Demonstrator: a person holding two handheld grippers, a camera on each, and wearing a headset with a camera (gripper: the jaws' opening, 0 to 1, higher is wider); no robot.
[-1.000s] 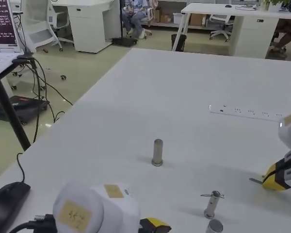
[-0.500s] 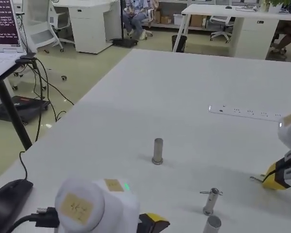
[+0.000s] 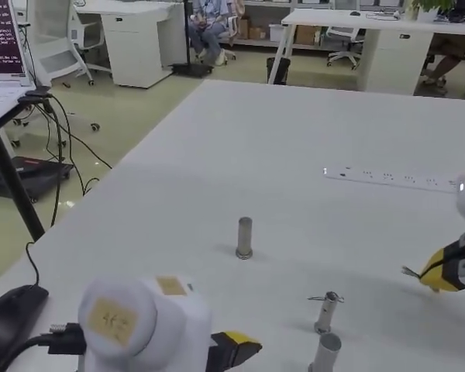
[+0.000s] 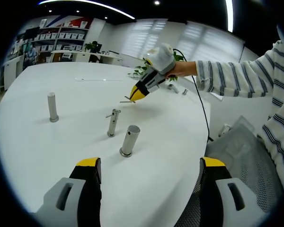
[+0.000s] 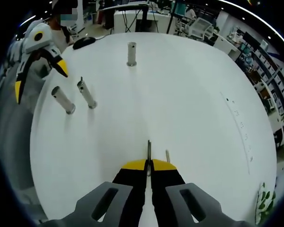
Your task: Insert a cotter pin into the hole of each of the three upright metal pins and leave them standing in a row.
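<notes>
right gripper (image 5: pixel 149 164) pinching cotter pin (image 5: pixel 148 149), white table (image 5: pixel 189 85)

Power strip (image 3: pixel 391 177) on white table (image 3: pixel 256 139); laptop (image 3: pixel 0 43).

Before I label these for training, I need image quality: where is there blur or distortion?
Head view: the close left gripper is soft, the far metal pin fairly sharp. Left gripper view: fisheye curves the table edge. Right gripper view: the power strip bows.

An open office: white desks (image 3: pixel 132 31), swivel chairs (image 3: pixel 342 35), shelving (image 4: pixel 52 35).
</notes>
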